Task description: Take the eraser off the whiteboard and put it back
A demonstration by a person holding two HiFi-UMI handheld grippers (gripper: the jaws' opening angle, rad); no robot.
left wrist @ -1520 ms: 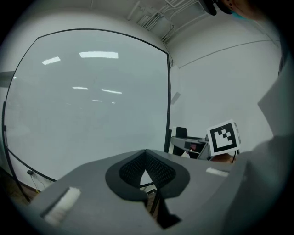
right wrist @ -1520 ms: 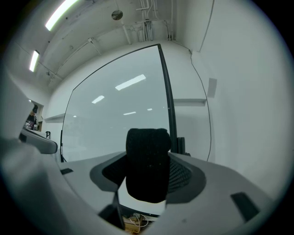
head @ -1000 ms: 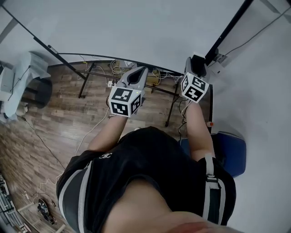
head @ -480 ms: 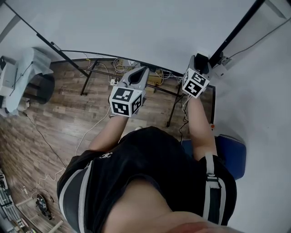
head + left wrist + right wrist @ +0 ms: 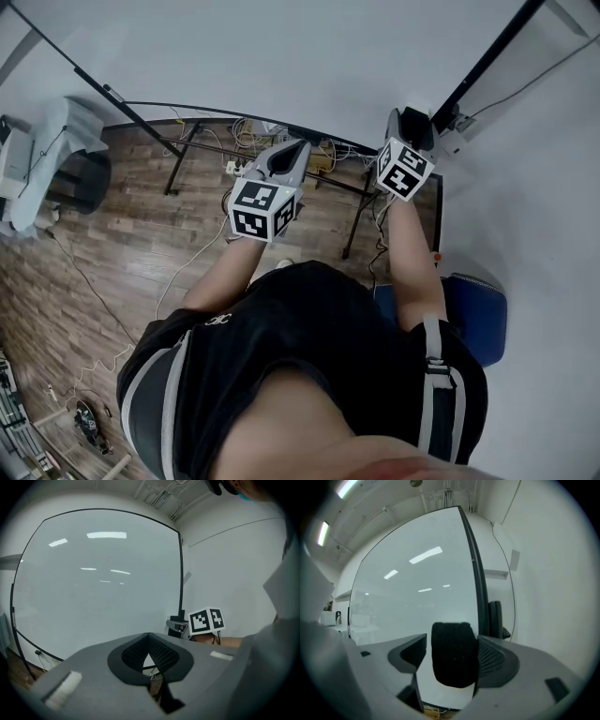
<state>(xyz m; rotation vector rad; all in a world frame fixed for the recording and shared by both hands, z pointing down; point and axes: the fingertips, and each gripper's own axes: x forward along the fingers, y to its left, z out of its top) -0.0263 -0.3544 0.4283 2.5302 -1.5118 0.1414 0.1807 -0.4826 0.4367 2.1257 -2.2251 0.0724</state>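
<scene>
The black eraser [image 5: 452, 654] sits flat against the whiteboard [image 5: 417, 588], close to its dark right frame post [image 5: 476, 583]. My right gripper [image 5: 452, 644] is level at the board with the eraser between its jaws, which are opening. A gap shows on the left side and the right pad lies close beside the eraser. In the head view the right gripper [image 5: 405, 127] is up against the board's right edge. My left gripper [image 5: 291, 150] hangs short of the board [image 5: 93, 583], shut, with its pads meeting and nothing in them.
The board's black stand legs [image 5: 356, 216] and loose cables [image 5: 248, 141] are on the wood floor below. A blue seat [image 5: 478, 319] stands by the white wall at the right. A grey machine [image 5: 47, 159] is at the far left.
The right gripper has edged slightly up towards the board's right post. The left gripper has stayed where it was.
</scene>
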